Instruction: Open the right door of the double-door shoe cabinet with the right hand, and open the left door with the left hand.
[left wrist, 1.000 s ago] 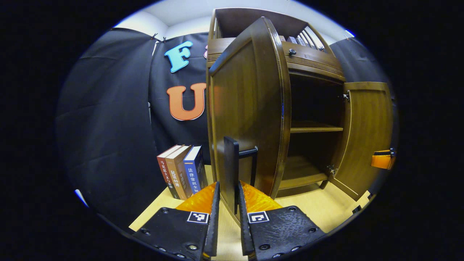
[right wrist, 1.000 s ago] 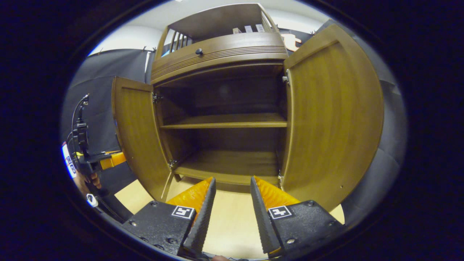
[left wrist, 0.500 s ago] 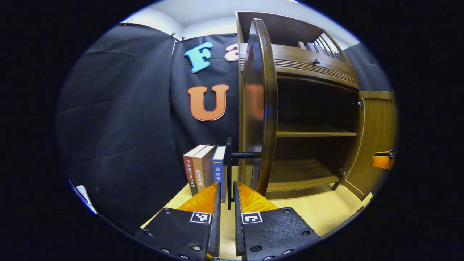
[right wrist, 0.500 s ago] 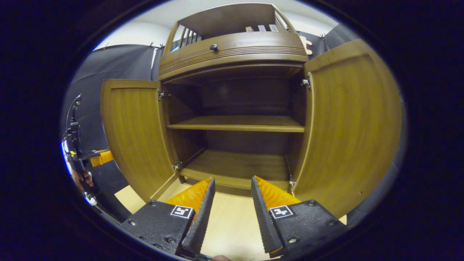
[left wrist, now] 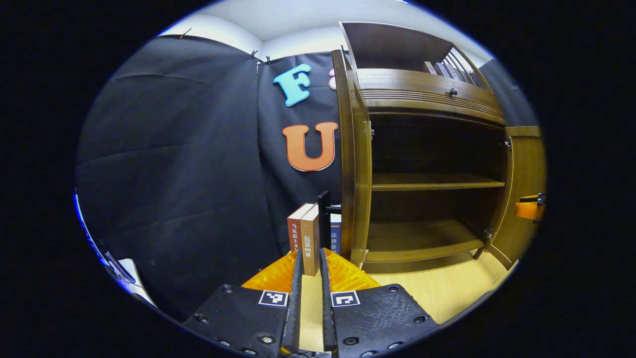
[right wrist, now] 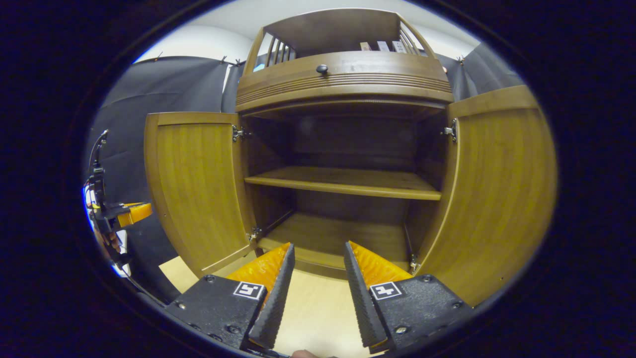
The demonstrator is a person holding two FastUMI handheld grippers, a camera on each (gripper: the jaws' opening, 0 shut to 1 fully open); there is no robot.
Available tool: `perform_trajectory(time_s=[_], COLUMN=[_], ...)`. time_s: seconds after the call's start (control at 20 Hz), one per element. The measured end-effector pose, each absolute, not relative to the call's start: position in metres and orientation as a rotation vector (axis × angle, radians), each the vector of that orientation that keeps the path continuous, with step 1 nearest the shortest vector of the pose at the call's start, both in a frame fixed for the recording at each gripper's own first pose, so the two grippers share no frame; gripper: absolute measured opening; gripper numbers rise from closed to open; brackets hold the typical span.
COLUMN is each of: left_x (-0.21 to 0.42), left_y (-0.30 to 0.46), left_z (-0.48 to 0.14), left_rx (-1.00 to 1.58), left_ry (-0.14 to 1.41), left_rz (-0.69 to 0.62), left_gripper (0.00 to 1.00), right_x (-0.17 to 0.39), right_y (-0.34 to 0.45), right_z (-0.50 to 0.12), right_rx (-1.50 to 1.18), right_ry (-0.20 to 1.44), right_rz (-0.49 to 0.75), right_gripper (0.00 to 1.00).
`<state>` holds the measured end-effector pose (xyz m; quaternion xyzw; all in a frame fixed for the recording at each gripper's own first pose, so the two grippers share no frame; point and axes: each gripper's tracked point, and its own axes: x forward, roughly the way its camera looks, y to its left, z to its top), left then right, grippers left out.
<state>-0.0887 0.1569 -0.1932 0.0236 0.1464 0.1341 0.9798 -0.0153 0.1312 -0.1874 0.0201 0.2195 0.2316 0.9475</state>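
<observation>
a recording booth: black cloth walls around a wooden shoe cabinet.

In the left gripper view the left door stands edge-on, so neither of its faces can be made out. Its dark handle is partly covered by the books in front, and whether the left tongs touch it cannot be told. The blue book is mostly hidden behind the handle and the door. The right door is cut by the picture's rim, and so are the right tongs.

In the right gripper view the left tongs are too small for their jaws to be judged. The small items on the cabinet's top shelf cannot be identified.
</observation>
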Motion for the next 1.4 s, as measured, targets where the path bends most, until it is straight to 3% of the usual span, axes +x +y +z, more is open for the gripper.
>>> perform_trajectory(time_s=[0.25, 0.3, 0.35, 0.45, 0.6, 0.85, 0.9, 0.95, 1.0, 1.05, 1.15, 1.2, 1.4], left_x=[-0.1, -0.109, -0.113, -0.107, -0.099, -0.089, -0.089, -0.088, -0.086, -0.084, -0.08, -0.079, -0.072], left_y=[0.146, 0.138, 0.131, 0.112, 0.081, 0.024, 0.013, 0.005, -0.002, -0.011, -0.034, -0.043, -0.064], left_z=[-0.164, -0.156, -0.149, -0.137, -0.117, -0.093, -0.091, -0.088, -0.085, -0.084, -0.078, -0.076, -0.072], left_rx=[0.086, 0.094, 0.096, 0.073, 0.041, -0.07, -0.084, -0.077, -0.061, -0.042, -0.018, -0.011, -0.028], left_ry=[0.252, 0.238, 0.227, 0.208, 0.166, 0.133, 0.134, 0.132, 0.13, 0.13, 0.125, 0.118, 0.086], left_rz=[0.272, 0.267, 0.264, 0.236, 0.182, 0.085, 0.07, 0.063, 0.058, 0.045, 0.009, -0.003, -0.012], left_gripper=[0.17, 0.17, 0.17, 0.18, 0.43, 0.55, 0.72, 0.88, 0.91, 0.92, 0.83, 0.96, 0.98], right_x=[-0.013, -0.01, -0.01, -0.009, -0.008, -0.006, -0.007, -0.009, -0.01, -0.012, -0.014, -0.016, -0.022], right_y=[0.129, 0.126, 0.125, 0.12, 0.106, 0.085, 0.079, 0.074, 0.067, 0.061, 0.05, 0.044, 0.029], right_z=[-0.165, -0.159, -0.153, -0.137, -0.113, -0.083, -0.081, -0.078, -0.076, -0.076, -0.078, -0.077, -0.074], right_rx=[0.034, 0.036, 0.039, 0.039, 0.019, 0.035, 0.04, 0.047, 0.051, 0.053, 0.044, 0.041, 0.035], right_ry=[0.407, 0.394, 0.38, 0.343, 0.29, 0.231, 0.226, 0.22, 0.214, 0.21, 0.21, 0.209, 0.2], right_rz=[0.472, 0.466, 0.461, 0.446, 0.409, 0.361, 0.351, 0.341, 0.327, 0.317, 0.291, 0.281, 0.257], right_gripper=[0.65, 0.68, 0.8, 0.83, 0.84, 0.87, 0.83, 0.87, 0.84, 0.88, 0.88, 0.88, 0.88])
